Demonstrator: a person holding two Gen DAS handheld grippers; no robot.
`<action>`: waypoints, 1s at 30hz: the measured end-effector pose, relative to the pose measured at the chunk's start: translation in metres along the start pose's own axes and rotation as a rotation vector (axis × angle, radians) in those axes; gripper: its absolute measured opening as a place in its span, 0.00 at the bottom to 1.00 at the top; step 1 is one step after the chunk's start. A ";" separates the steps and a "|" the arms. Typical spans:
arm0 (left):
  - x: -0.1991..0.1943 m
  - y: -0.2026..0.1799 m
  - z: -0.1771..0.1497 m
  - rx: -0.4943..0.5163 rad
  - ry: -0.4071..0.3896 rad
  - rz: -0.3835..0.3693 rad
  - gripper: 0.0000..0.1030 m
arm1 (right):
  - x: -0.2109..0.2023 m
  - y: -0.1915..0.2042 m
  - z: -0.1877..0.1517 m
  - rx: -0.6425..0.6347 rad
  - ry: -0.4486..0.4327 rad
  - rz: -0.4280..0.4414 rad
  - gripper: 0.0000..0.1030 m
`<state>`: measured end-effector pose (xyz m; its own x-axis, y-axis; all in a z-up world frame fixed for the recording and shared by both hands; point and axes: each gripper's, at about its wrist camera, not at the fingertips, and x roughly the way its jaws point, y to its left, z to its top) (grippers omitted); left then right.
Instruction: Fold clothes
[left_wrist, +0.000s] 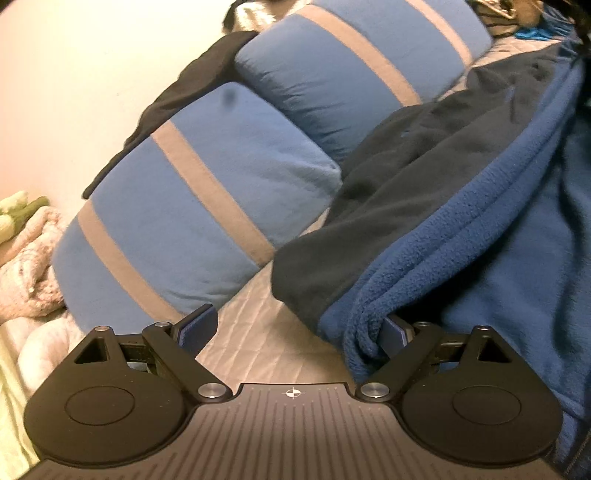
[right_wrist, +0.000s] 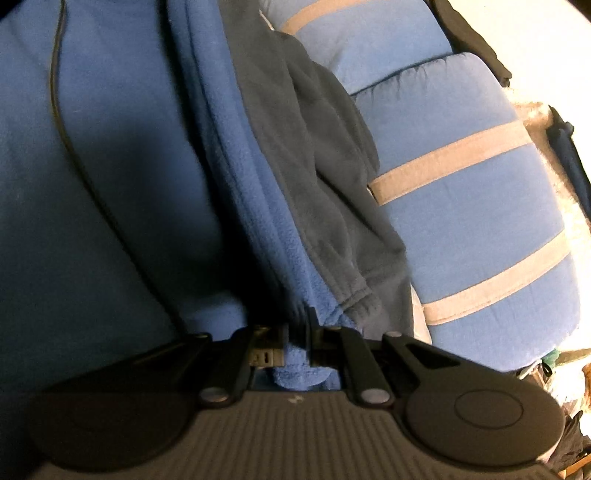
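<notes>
The left wrist camera sat low over the bed (left_wrist: 266, 332), looking forward and slightly down past its own tongs (left_wrist: 295, 328), close to the blue fleece (left_wrist: 480, 240) and the striped pillows (left_wrist: 207, 206) beyond. The right wrist camera looked down more steeply, almost against the same fleece (right_wrist: 110, 147). Both views shared the fleece, its dark lining and the striped pillows (right_wrist: 472, 206).

The left claw (left_wrist: 301, 330) stands wide apart, its two blue-padded fingers (left_wrist: 197, 326) spread far to either side, pointing forward and somewhat downward; the tip of its right-hand finger is tucked against a fabric edge. The right claw (right_wrist: 297, 338) is pinched nearly closed, its dark fingers (right_wrist: 312, 334) clamped on a fold of blue fleece (right_wrist: 295, 365), angled more steeply downward
</notes>
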<state>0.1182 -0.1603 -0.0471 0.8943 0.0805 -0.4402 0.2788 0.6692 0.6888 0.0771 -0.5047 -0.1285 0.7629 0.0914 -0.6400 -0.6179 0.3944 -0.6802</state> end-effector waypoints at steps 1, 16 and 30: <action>0.000 -0.002 -0.001 0.009 -0.001 0.000 0.88 | -0.002 -0.003 -0.002 0.009 0.003 0.005 0.07; 0.004 -0.007 -0.004 0.003 0.027 0.020 0.88 | -0.011 0.004 -0.008 -0.006 -0.013 -0.051 0.61; 0.004 -0.007 -0.010 -0.049 0.051 -0.018 0.88 | -0.011 0.004 -0.014 -0.100 -0.077 -0.117 0.86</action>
<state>0.1164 -0.1570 -0.0599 0.8699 0.1055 -0.4818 0.2758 0.7058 0.6525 0.0636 -0.5167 -0.1298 0.8409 0.1215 -0.5274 -0.5367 0.3136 -0.7834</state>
